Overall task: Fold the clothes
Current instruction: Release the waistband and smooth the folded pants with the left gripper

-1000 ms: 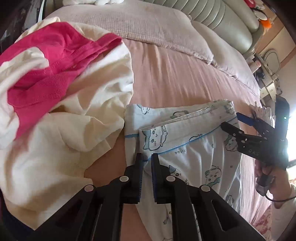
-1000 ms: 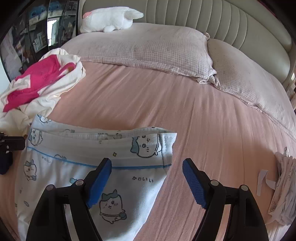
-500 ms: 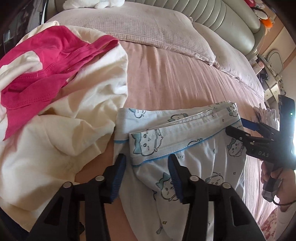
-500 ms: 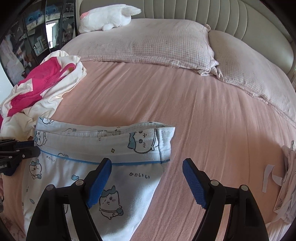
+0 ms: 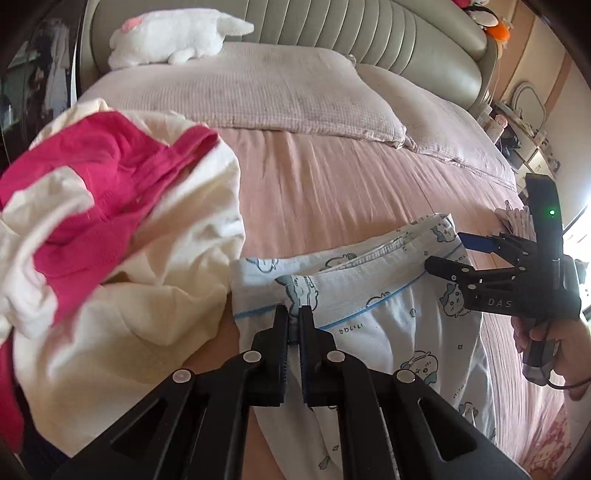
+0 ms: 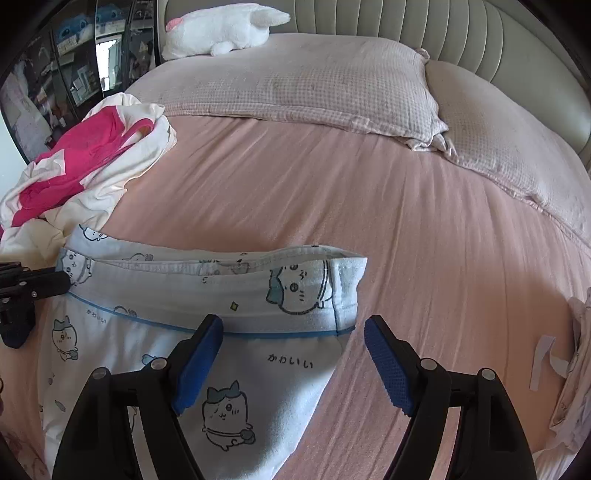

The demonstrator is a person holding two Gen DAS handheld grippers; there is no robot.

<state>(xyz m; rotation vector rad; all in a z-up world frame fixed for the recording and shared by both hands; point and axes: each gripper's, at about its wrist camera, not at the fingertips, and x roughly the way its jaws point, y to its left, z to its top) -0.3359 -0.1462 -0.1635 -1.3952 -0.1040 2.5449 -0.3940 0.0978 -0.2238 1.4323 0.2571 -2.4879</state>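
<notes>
Pale blue pyjama pants [image 5: 373,295] with cartoon cat prints lie on the pink bed sheet, waistband toward the pillows; they also show in the right wrist view [image 6: 207,295]. My left gripper [image 5: 294,314] is shut on the waistband at its left corner. My right gripper [image 6: 291,328] is open, its blue pads straddling the waistband's right corner without pinching it. The right gripper [image 5: 447,254] also shows at the right of the left wrist view, and the left gripper [image 6: 55,282] shows at the left edge of the right wrist view.
A heap of cream and magenta clothes [image 5: 103,229] lies left of the pants, also in the right wrist view [image 6: 85,166]. Two pillows [image 6: 306,88] and a white plush toy [image 6: 221,27] sit by the headboard. A small pile of folded cloth [image 6: 576,376] lies at the right edge.
My left gripper opened, then closed again on the waistband's left corner. The right gripper stayed open near the right corner and moved slightly forward.
</notes>
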